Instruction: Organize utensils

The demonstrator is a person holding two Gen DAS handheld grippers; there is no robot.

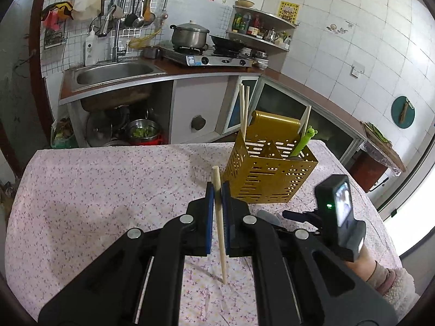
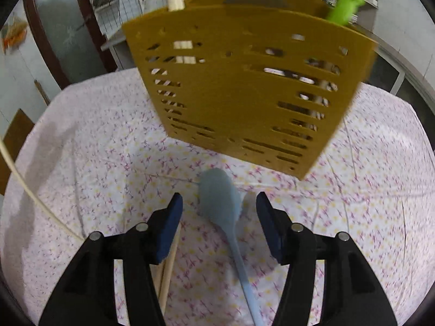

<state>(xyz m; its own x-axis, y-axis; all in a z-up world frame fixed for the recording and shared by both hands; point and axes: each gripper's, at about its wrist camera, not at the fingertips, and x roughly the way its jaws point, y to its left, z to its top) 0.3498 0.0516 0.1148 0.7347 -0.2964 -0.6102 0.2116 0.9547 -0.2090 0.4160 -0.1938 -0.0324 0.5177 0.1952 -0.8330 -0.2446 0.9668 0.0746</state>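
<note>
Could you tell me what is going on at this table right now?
A person is sorting utensils into a yellow slotted caddy on a floral tablecloth. The left gripper is shut on a single chopstick, held nearly upright with its tip near the cloth. The right gripper is open, its fingers either side of a blue spoon lying in front of the caddy. The caddy already holds two chopsticks and a green frog-topped utensil.
</note>
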